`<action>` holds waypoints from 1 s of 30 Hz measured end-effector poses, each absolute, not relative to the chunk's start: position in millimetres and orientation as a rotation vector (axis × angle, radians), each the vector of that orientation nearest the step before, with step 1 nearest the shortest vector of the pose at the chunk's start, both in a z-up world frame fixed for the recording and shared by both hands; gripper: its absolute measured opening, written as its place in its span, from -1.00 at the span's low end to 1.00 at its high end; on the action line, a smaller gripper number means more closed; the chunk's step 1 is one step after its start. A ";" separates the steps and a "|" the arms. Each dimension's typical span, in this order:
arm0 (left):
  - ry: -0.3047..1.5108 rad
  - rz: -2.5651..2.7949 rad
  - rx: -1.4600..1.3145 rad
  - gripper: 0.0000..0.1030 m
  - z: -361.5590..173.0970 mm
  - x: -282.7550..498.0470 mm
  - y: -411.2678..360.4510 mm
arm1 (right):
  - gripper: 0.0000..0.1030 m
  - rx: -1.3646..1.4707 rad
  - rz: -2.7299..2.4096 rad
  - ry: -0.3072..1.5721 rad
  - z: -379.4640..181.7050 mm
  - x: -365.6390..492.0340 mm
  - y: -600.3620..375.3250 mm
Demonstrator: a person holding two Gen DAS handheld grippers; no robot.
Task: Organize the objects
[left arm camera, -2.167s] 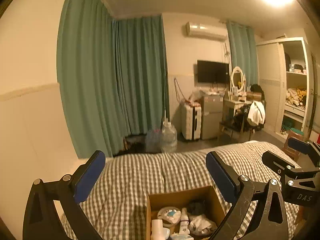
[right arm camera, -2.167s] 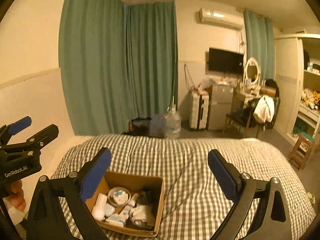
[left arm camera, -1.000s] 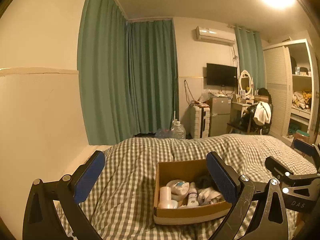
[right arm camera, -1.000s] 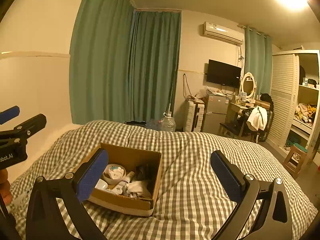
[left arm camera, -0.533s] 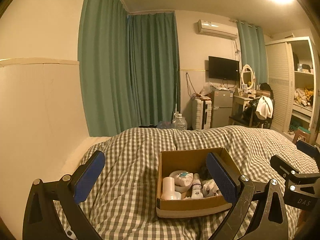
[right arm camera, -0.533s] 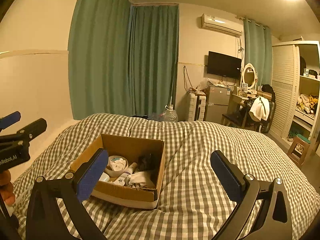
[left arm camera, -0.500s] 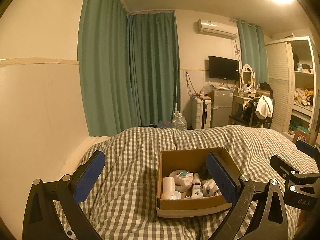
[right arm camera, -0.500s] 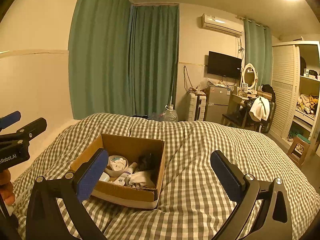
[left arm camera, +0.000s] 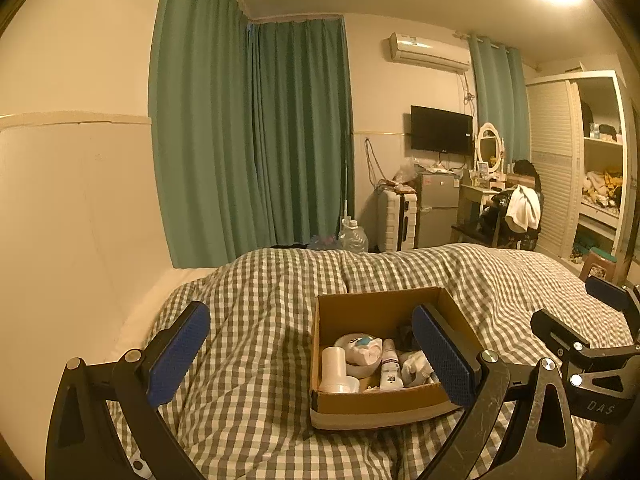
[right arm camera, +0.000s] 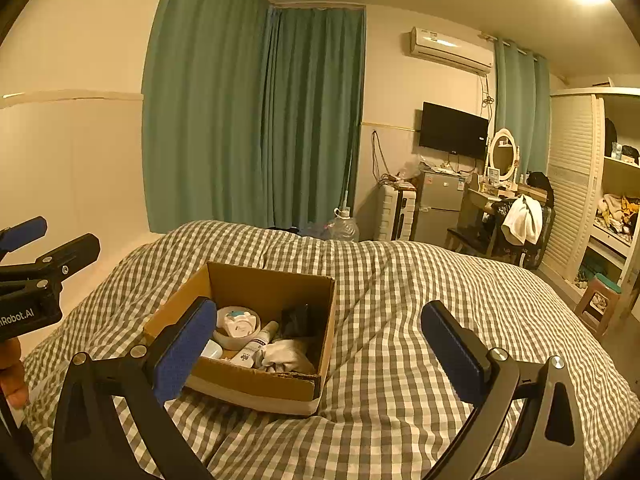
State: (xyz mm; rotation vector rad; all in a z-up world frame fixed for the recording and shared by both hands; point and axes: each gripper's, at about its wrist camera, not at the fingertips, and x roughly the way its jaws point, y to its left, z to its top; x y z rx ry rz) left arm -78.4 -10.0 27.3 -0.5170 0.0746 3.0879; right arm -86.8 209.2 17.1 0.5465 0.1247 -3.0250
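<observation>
Blue-padded fingers [left arm camera: 178, 354] of the left gripper [left arm camera: 308, 354] spread wide, released, grasping nothing, hovering above the checked bedcover [left arm camera: 256, 364]. Same on the right gripper [right arm camera: 320, 354]: blue pads far apart, nothing between them, poised over the bed. Seen past the left gripper's right finger: an open cardboard box [left arm camera: 372, 402], resting on the bedcover, flaps up, part of its right side hidden behind that pad. Inside, from the left wrist view: a white upright cup-like container [left arm camera: 334, 364] at the near left, a round white bowl [left arm camera: 358, 354] with something pale and a blue spot in it just behind, a small white bottle [left arm camera: 389, 368] with dark lettering in the middle, crumpled white cloth [left arm camera: 416, 366] to the right, a dark item [left arm camera: 404, 336] at the back right, too dim to identify. From the right wrist view, same box [right arm camera: 256, 384] low and left of centre, its near left corner behind the left pad of that gripper. At that view's left edge, the other gripper's black frame, with a fingertip of the person's hand [right arm camera: 12, 376] below it. Beyond the bed: green curtains [left arm camera: 256, 140], a wall-mounted air conditioner [left arm camera: 428, 52], a dark television [left arm camera: 441, 130], a white suitcase [left arm camera: 396, 220], a large water jug [left arm camera: 352, 236] on the floor, an oval mirror [left arm camera: 489, 148] on a dressing desk, an open wardrobe [left arm camera: 600, 168].
</observation>
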 end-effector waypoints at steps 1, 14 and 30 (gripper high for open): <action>0.076 3.091 -0.521 1.00 26.8 -78.7 -10.1 | 0.99 0.545 -3.023 0.126 16.8 -86.6 208.7; 0.063 3.080 -0.559 1.00 20.4 -78.0 -10.4 | 0.99 0.578 -3.021 0.147 12.3 -88.0 201.4; 0.060 3.078 -0.591 1.00 15.7 -80.1 -10.5 | 0.99 0.581 -3.025 0.149 9.1 -88.1 198.8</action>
